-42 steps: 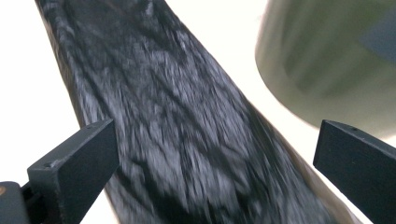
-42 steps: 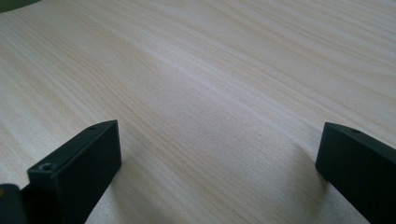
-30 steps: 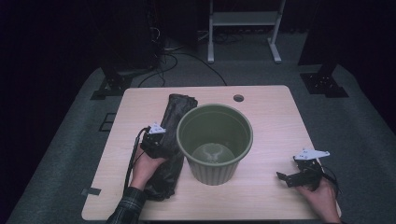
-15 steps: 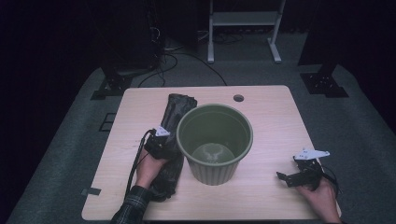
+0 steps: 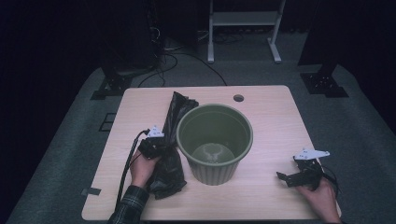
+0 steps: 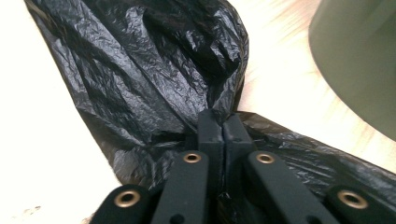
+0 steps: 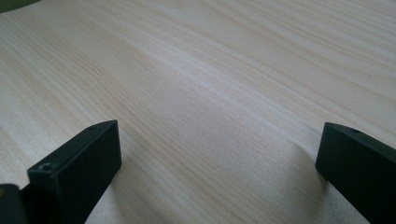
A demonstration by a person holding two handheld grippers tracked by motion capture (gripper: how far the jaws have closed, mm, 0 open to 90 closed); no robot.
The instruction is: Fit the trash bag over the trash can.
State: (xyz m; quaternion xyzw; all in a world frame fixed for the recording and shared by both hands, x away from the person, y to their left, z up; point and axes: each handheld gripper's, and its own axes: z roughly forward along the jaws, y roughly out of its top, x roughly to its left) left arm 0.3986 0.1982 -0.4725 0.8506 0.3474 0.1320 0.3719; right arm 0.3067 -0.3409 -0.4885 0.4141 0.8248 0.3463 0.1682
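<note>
Lifting now: since a second ago the left gripper (image 5: 156, 143) has been pulling the crinkled black plastic bin bag (image 5: 170, 154) up off the wood, so the flat strip that was lying beside the bucket is now bunching and rising at its middle. In the left gripper view its two black jaws are pressing tight together, clamped on a gathered pinch of the bag's (image 6: 154, 79) thin film, which is fanning out in creased folds above and to both sides of the tips. The person's left hand (image 5: 142, 169) is gripping the tool from below, a plaid sleeve (image 5: 130, 207) is showing at the table's near edge, and the black cable (image 5: 126, 170) is trailing down past the wrist.

Just to the bag's right, the round olive-green plastic bucket (image 5: 215, 140) is standing upright in the middle of the table, with the bag's upper end leaning against its rim; its green wall (image 6: 359, 56) is showing at the right of the left gripper view.

Well apart, near the right front corner, the right gripper (image 5: 292, 176) is resting low over the light wooden table (image 5: 271, 102) in the person's right hand (image 5: 322, 198), unmoved since before. Its jaws are standing wide apart, with bare wood grain (image 7: 219, 93) between them.
</note>
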